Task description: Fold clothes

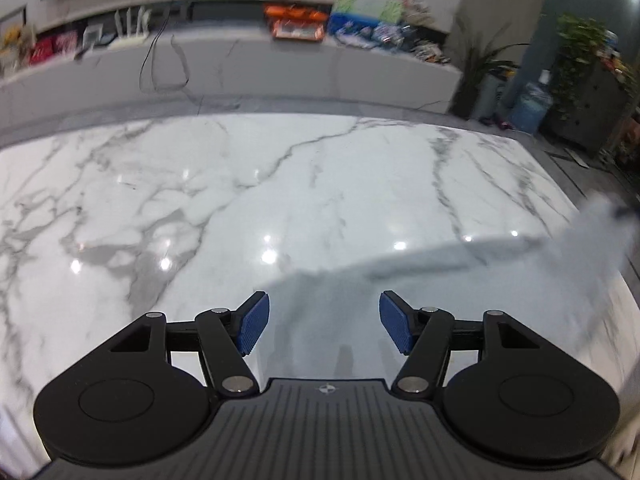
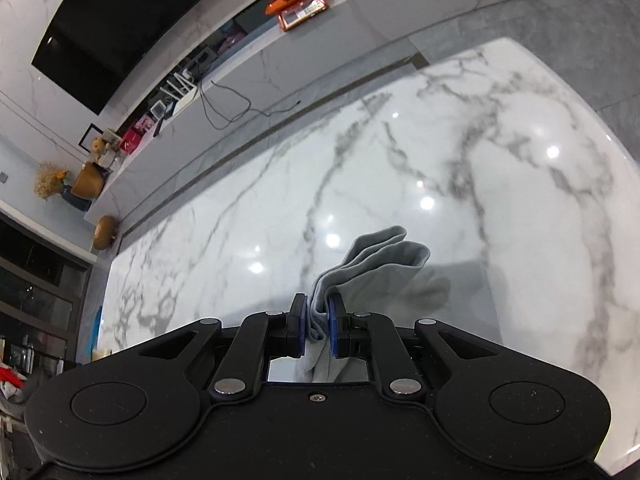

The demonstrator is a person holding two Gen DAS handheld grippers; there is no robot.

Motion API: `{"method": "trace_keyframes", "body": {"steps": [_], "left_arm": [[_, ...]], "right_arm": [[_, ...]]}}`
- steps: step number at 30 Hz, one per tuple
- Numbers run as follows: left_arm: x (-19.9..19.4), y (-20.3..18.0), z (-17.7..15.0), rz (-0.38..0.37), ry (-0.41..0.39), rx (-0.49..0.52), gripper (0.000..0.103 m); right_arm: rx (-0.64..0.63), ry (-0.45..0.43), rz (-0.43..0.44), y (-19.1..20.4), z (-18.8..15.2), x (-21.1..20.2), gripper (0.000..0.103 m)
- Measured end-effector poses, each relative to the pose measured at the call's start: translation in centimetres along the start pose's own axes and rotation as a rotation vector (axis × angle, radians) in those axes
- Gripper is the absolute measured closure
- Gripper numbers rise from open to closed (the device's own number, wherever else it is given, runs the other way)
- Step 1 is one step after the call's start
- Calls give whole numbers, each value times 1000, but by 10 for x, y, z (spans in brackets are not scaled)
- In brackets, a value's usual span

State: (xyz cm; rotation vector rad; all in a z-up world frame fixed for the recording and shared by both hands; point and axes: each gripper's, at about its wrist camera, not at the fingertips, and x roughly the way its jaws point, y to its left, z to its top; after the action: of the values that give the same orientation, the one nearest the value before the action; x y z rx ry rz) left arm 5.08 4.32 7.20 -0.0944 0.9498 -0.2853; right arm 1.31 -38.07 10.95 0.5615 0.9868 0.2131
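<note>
- Your right tongs (image 2: 319, 328) are clamped on a grey cloth (image 2: 372, 264); the blue pads (image 2: 333, 330) pinch its bunched folds between them.
- From that pinch the cloth fans forward in layered folds above the surface (image 2: 400, 160), with its shadow on the marble just beyond; below the pads more of it hangs toward the tongs' body.
- Your left tongs (image 1: 324, 322) stand wide apart with nothing between their blue pads (image 1: 253, 324), hovering over the white, grey-veined marble surface (image 1: 280, 184).
- At the right edge of the left view a blurred grey cloth (image 1: 600, 224) shows, raised off the surface.
- Beyond the surface runs a long low ledge (image 2: 320, 40) carrying an orange box (image 2: 298, 0), a loose black cable (image 2: 232, 100) and small clutter.
- Above the ledge hangs a dark screen (image 2: 120, 28).
</note>
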Motion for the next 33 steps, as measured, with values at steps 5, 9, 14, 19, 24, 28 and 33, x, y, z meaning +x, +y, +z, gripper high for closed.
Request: {"method": "trace_keyframes", "body": {"steps": [5, 9, 14, 19, 24, 28, 33], "left_arm": [[51, -5, 29, 73, 204, -33, 49], [81, -10, 39, 145, 350, -18, 62], [84, -10, 43, 143, 410, -27, 95], [63, 2, 40, 101, 336, -83, 97], [38, 19, 41, 62, 267, -148, 97], [38, 24, 40, 73, 286, -139, 97], [50, 14, 40, 110, 275, -83, 97]], "right_arm": [[-13, 2, 18, -7, -12, -7, 94], [-19, 12, 21, -16, -17, -6, 94], [-19, 12, 19, -26, -20, -4, 94], [3, 4, 27, -35, -17, -7, 94], [-70, -69, 95, -24, -13, -23, 94], [-40, -43, 35, -34, -16, -12, 94], [-21, 10, -54, -55, -33, 16, 94]]}}
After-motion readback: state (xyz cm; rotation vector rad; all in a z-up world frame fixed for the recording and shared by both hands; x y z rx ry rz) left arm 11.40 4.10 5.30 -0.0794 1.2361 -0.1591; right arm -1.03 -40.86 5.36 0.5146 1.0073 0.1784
